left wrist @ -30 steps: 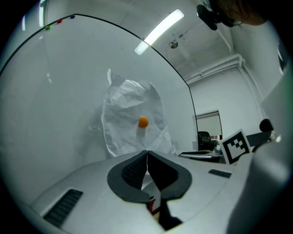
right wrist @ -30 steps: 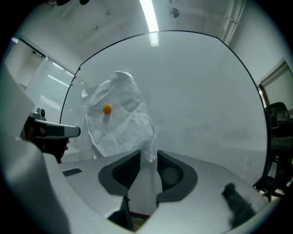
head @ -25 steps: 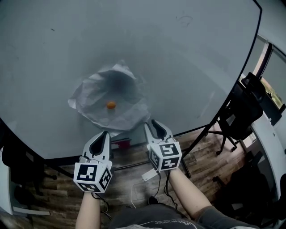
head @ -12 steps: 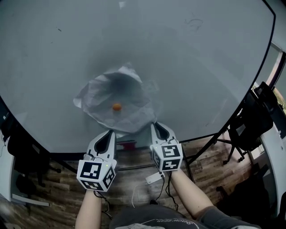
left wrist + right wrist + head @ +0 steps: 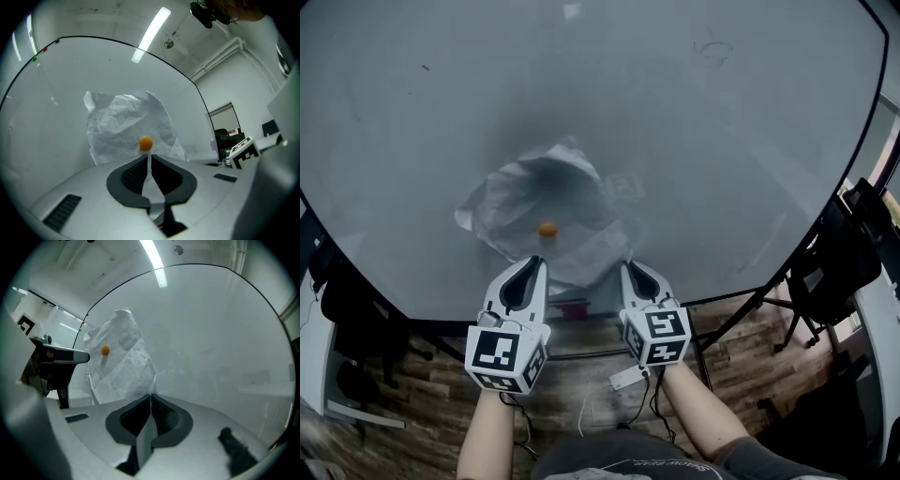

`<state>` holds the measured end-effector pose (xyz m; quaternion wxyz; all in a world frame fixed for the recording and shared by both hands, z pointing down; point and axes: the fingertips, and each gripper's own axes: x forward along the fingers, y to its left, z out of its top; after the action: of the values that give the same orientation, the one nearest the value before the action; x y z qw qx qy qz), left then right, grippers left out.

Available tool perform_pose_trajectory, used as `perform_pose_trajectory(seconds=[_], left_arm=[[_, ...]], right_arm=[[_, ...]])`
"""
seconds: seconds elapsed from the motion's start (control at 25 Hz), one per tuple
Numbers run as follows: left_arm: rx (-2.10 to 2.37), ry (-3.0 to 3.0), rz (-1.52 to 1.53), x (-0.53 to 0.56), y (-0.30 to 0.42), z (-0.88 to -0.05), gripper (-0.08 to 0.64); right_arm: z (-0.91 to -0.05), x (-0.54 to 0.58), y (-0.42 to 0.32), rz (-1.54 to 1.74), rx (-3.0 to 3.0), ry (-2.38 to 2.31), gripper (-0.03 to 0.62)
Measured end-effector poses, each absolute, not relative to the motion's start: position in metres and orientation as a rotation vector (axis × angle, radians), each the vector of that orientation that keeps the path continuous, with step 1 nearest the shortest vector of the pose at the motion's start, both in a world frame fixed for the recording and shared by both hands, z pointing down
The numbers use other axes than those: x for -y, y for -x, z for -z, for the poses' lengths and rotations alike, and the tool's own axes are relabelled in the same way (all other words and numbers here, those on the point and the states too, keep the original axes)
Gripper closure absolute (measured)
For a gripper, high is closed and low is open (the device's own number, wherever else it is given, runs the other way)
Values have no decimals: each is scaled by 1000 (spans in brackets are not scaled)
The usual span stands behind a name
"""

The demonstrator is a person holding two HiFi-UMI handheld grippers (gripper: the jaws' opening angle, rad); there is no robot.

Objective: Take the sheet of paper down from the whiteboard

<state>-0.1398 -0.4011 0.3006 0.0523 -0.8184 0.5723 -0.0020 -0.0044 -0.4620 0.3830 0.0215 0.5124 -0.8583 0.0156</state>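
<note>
A crumpled white sheet of paper hangs on the whiteboard, pinned by a small orange magnet. My left gripper is shut and empty, pointing level at the board. Its tips sit just below the magnet, over the sheet. My right gripper is also shut. Its tips meet at the lower right corner of the sheet, which looks pinched between them. From the right gripper view, the magnet shows up and to the left.
The whiteboard stands on a black frame with legs over a wood floor. Black office chairs stand to the right, and dark bags or a chair to the left. A cable with a small white box hangs below my right gripper.
My left gripper has risen, its tips going from under the sheet's lower edge to just under the magnet. The right gripper has stayed at the sheet's lower right corner.
</note>
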Motion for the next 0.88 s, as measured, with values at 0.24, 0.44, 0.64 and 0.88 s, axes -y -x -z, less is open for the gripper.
perform_pose_trajectory(seconds=[0.24, 0.44, 0.64, 0.88], left_arm=[[-1710, 2400, 28, 411, 131, -283, 432], [-1763, 2266, 15, 423, 135, -271, 407], [-1772, 2213, 26, 427, 129, -269, 403], [-1837, 2100, 23, 431, 130, -265, 403]], right_arm=[[-383, 463, 3, -54, 2671, -1574, 563], [-387, 462, 5, -58, 2680, -1556, 563], [-387, 463, 6, -57, 2686, -1539, 563], [-387, 461, 6, -50, 2696, -1524, 563]])
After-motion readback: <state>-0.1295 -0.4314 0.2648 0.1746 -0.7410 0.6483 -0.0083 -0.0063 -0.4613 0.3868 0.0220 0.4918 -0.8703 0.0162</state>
